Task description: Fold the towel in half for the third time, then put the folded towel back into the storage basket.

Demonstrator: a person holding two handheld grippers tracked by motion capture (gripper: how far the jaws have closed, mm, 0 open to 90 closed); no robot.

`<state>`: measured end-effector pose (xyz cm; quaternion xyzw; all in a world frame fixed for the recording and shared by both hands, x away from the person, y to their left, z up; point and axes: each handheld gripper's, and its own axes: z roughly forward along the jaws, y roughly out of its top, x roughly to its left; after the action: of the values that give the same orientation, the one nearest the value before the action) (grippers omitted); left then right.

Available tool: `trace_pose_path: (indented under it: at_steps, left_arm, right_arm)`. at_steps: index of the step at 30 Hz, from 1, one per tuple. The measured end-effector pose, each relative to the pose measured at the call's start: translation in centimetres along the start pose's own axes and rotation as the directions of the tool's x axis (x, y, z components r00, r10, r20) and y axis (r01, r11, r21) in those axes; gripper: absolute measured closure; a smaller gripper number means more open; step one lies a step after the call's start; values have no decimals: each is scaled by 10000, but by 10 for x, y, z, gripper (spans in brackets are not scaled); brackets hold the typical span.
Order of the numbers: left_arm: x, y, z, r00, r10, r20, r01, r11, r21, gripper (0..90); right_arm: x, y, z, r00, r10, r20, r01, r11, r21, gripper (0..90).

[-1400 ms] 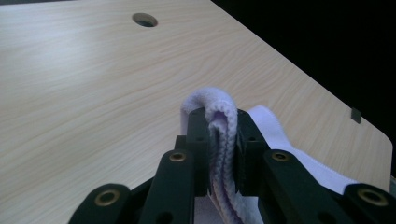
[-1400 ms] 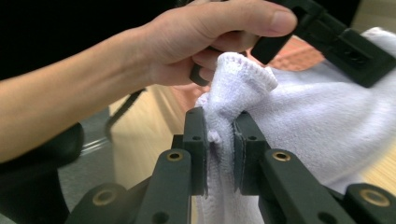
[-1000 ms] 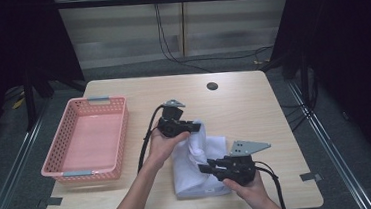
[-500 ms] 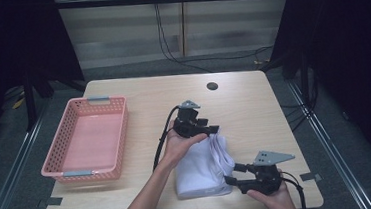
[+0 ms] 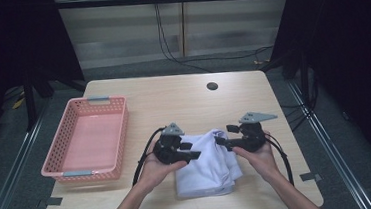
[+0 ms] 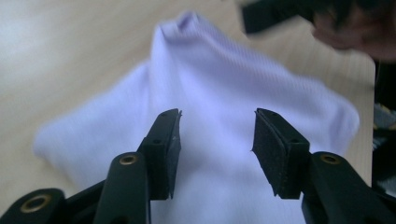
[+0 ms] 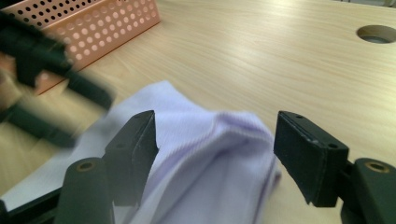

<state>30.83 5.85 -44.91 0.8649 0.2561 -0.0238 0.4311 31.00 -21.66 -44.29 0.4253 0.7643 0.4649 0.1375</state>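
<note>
A pale lilac cloth (image 5: 206, 169) lies folded and rumpled on the wooden table (image 5: 173, 100), near its front edge. My left gripper (image 5: 195, 152) is at the cloth's left side, pointing right, with its jaws open. In the left gripper view it (image 6: 217, 140) hovers over the cloth (image 6: 219, 93) with nothing between the pads. My right gripper (image 5: 221, 142) is at the cloth's upper right, pointing left toward the other one. Its jaws (image 7: 215, 140) stand wide apart over a raised fold of the cloth (image 7: 210, 154). The two sets of tips face each other across the cloth's far edge.
A pink perforated basket (image 5: 86, 137) stands at the table's left with nothing in it; its wall (image 7: 93, 23) is seen in the right gripper view. A round cable hole (image 5: 212, 86) lies at the back of the table. Black cables trail from both grippers.
The left gripper came back from the cloth's far edge toward the person and to the left. The right gripper moved from the front right corner up to the cloth's right side.
</note>
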Motion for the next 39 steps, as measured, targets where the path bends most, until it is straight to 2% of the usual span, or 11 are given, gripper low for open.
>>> trace_pose_path:
  at_steps: [2,3,4,9,12,17,22,24,29,30,39]
  left_arm:
    - [-6,-11,0,9999,32,160,-35,9998,206,504]
    - [-12,-20,3,9996,211,194,-222,9980,598,496]
    - [-13,-24,3,9995,295,128,-303,9969,719,487]
    - [-16,-42,-1,9995,286,-117,-274,9953,930,452]
    - [-18,-43,-8,9999,139,-92,-131,9965,823,389]
    - [-21,-65,-31,9996,-200,-184,210,9982,559,340]
    - [-17,-82,-32,9991,-416,-99,423,9943,981,291]
    - [-17,-83,-31,9993,-345,-140,356,9958,844,284]
    - [-21,-80,-19,9998,-206,-65,213,9911,1311,273]
    - [-22,-79,-16,9998,-172,-24,174,9913,1305,274]
    - [-23,-78,-12,10000,56,-23,-52,9920,1262,344]
  right_arm:
    - [-1,4,15,9996,-254,104,250,9991,354,288]
    - [-3,2,26,9957,-631,676,580,9955,756,312]
    - [-6,-1,31,9942,-604,895,524,9947,886,337]
    - [-24,-23,25,9877,-294,1535,106,9925,1218,412]
    - [-31,-32,22,9885,-257,1487,36,9891,1471,417]
    - [-33,-26,19,9976,-136,680,68,9951,985,321]
    - [-33,-19,34,10000,-29,32,25,9941,1086,227]
    - [-33,-23,41,9998,81,-185,-59,9930,1177,207]
    - [-33,-32,54,9990,5,-440,70,9853,1707,163]
    - [-35,-34,58,9980,263,-578,-157,9840,1775,158]
    - [-37,-34,56,9945,237,-1021,-39,9817,1903,193]
